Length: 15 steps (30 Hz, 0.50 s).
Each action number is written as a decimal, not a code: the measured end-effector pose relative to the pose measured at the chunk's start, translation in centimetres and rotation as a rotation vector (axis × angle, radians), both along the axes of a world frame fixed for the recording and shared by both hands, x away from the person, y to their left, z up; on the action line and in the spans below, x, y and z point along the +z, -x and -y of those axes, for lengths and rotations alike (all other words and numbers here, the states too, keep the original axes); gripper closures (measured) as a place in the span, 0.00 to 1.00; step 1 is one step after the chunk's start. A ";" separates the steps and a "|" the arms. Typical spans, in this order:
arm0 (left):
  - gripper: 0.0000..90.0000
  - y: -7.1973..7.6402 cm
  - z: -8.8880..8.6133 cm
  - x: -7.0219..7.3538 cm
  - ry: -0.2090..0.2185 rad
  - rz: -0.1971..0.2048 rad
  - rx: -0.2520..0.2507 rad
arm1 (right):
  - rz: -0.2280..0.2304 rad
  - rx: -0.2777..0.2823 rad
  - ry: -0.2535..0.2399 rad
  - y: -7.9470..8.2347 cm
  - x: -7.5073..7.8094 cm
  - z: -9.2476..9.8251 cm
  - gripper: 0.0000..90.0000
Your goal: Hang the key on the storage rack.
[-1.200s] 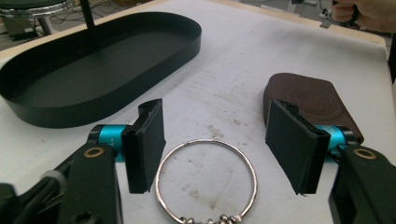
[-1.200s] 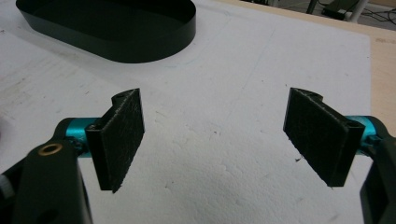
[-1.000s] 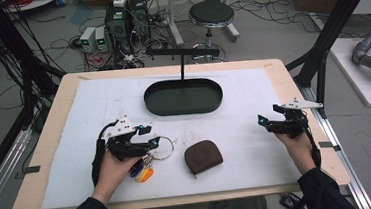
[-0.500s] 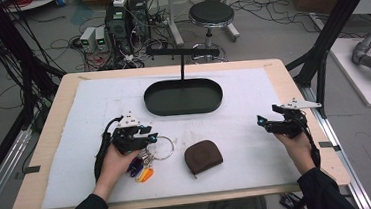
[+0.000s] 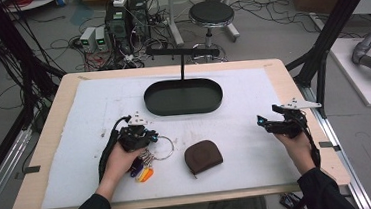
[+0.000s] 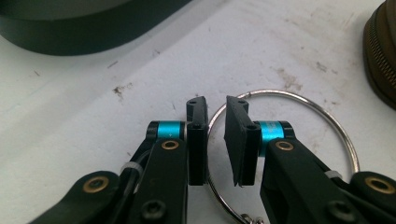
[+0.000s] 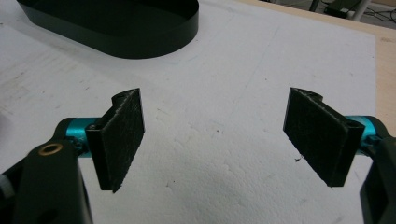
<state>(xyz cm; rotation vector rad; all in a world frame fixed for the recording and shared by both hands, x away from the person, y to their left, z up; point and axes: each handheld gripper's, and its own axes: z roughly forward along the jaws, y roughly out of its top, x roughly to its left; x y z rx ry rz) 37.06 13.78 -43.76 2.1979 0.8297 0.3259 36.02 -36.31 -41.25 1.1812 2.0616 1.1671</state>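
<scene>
We saw the left hand-held gripper (image 5: pixel 152 135) low over the white mat (image 5: pixel 253 104) on the table (image 5: pixel 54 125), at the near-left part of the mat. Its jaws had just been closing, and in the left gripper view (image 6: pixel 215 140) they stood close together with a narrow gap left between the pads. The wire of the metal key ring (image 6: pixel 327 114) ran through that gap; we could not tell whether the pads pressed on it yet. The ring lay flat on the mat, its loop reaching out to the right of the jaws in that view. In the high view the key ring (image 5: pixel 166 147) lay just beside the gripper's tip, with coloured key tags (image 5: pixel 142 172) bunched at its near side, under the person's left hand (image 5: pixel 120 160).

A brown zipped pouch (image 5: pixel 203 156) lay on the mat just right of the ring, near it but apart. The black oval tray (image 5: pixel 183 96) stood farther back at the middle of the mat, with a black stand (image 5: pixel 181 52) rising behind it.

The right hand-held gripper (image 5: pixel 267 123) was held over the right part of the mat, well apart from the ring and pouch. In the right gripper view (image 7: pixel 219 140) its jaws stood wide apart with bare mat between them.
</scene>
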 end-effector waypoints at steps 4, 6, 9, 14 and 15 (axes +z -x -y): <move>0.90 -0.1 0.0 -0.3 -0.016 -0.008 0.006 | 0.000 0.003 0.003 0.0 0.0 0.0 0.23; 0.91 -0.1 0.0 -0.3 -0.015 -0.011 0.005 | 0.000 0.004 0.005 0.0 0.0 0.0 0.23; 0.91 0.2 0.0 -0.4 -0.020 0.008 0.013 | 0.001 0.007 0.005 0.0 0.0 0.0 0.23; 0.95 0.3 0.1 -0.3 -0.023 0.011 0.018 | 0.001 0.003 -0.001 0.1 0.0 0.0 0.23; 0.95 0.3 0.1 -0.3 -0.025 0.012 0.013 | 0.001 0.002 0.000 0.1 0.0 0.0 0.23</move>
